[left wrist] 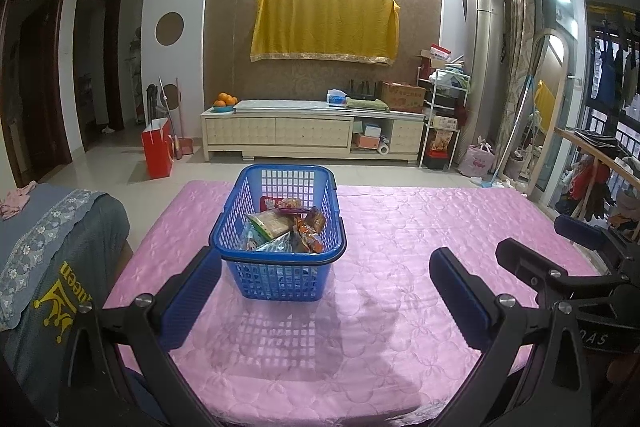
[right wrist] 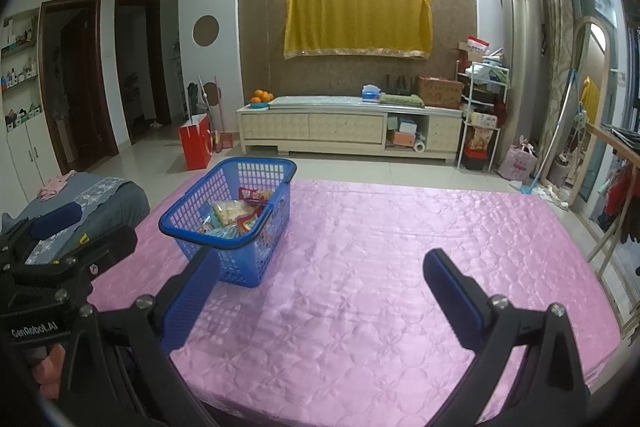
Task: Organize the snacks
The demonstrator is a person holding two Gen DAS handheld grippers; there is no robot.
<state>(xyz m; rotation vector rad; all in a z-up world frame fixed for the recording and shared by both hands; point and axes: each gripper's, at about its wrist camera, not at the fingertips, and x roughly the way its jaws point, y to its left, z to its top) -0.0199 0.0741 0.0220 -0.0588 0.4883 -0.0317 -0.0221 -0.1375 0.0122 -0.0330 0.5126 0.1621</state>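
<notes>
A blue plastic basket [left wrist: 280, 277] stands on the pink tablecloth [left wrist: 400, 247], holding several snack packets [left wrist: 286, 223]. My left gripper [left wrist: 326, 285] is open just behind the basket's near wall, with nothing between its blue pads. In the right wrist view the basket [right wrist: 236, 267] is ahead on the left, its snack packets [right wrist: 236, 217] showing inside. My right gripper [right wrist: 320, 287] is open over bare cloth [right wrist: 400, 267], its left finger close to the basket's near corner. Each gripper shows at the edge of the other's view.
A chair draped in grey-blue cloth [left wrist: 48, 247] stands against the table's left side. Beyond the table's far edge are tiled floor, a red bag [left wrist: 158, 147] and a low cream TV cabinet [left wrist: 312, 135]. A wooden rail and clothes rack [left wrist: 600, 167] stand at the right.
</notes>
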